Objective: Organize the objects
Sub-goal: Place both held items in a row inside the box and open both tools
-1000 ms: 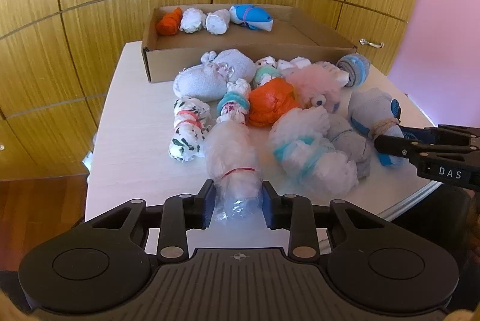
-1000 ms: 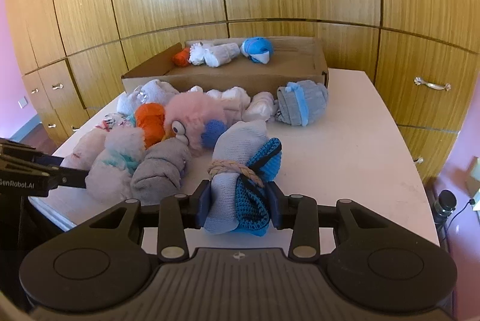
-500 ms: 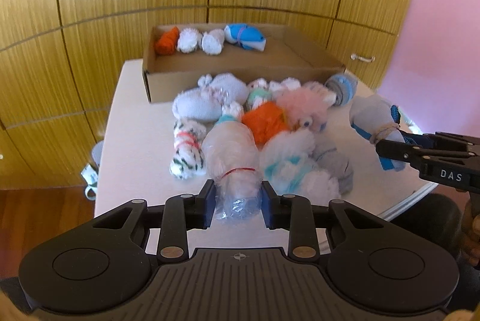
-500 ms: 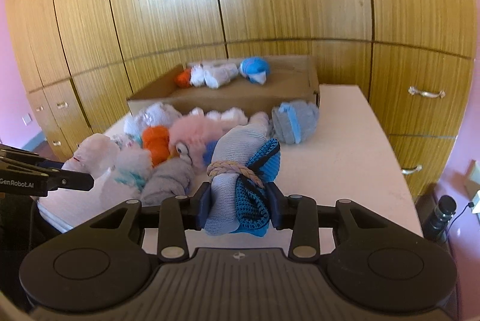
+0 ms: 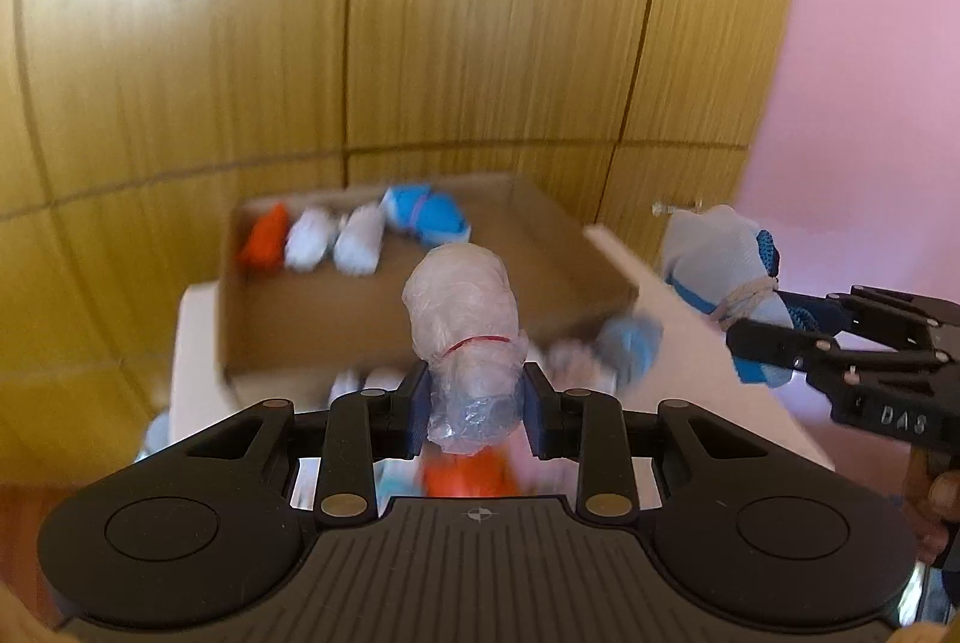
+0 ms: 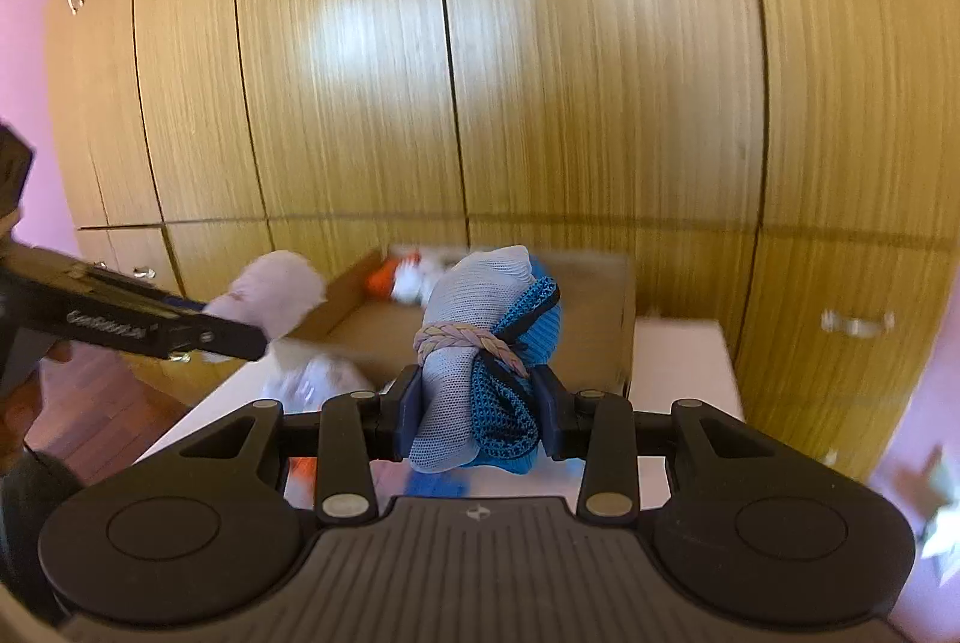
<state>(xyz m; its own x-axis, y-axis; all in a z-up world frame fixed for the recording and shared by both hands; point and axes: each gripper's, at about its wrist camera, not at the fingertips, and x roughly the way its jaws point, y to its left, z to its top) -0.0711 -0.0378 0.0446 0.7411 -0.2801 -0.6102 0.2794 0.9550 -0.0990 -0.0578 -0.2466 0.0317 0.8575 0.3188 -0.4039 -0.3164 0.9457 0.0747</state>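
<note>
1. Plastic-wrapped bundle (image 5: 465, 343) with a red band sits clamped in my left gripper (image 5: 474, 406), jaws closed partway on its lower end; it is up off the surface (image 5: 708, 337), in front of the box (image 5: 336, 319).
2. My right gripper (image 6: 477, 418) pinches the grey-and-blue sock bundle (image 6: 486, 343) below its braided tie, also raised, box (image 6: 600, 343) ahead.
3. Four bundles line the box's far wall; everything is blurred.

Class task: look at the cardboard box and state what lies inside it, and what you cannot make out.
Inside the cardboard box, along its far wall: an orange bundle, two white bundles, and a blue bundle. The held plastic-wrapped bundle covers part of the floor.
</note>
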